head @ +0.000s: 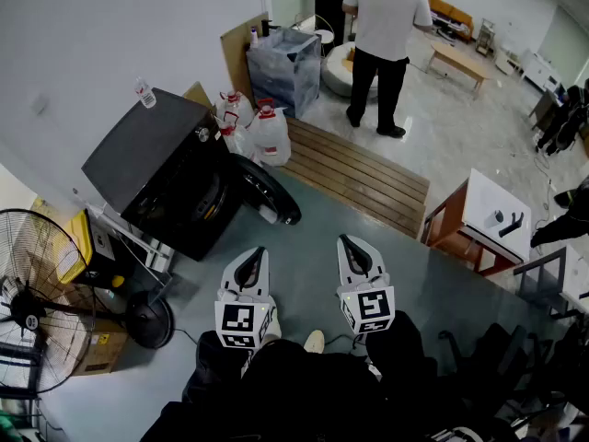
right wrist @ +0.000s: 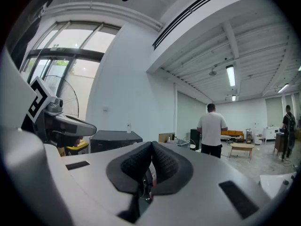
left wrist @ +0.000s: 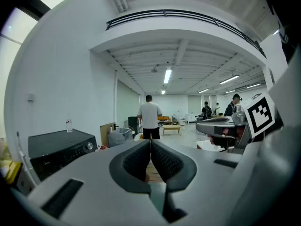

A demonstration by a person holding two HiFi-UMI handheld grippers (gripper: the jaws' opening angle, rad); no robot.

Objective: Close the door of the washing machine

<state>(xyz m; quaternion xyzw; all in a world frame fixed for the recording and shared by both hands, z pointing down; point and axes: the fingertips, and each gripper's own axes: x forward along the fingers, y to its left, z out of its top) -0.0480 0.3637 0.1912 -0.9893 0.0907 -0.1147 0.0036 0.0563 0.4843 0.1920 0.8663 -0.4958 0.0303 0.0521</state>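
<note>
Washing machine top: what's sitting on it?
One small clear bottle stands near a back corner of the washing machine; the rest of its top looks bare. Nothing hides the top.

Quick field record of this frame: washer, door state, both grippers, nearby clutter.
machine: black front-loading washing machine
door: round dark door, swung open
left gripper: fingers together, empty, short of the door
right gripper: fingers together, empty, short of the door
on top of machine: small clear bottle
nearby: clear water jugs with red caps behind the door; black floor fan at the head view's left
task status: door not yet closed
</note>
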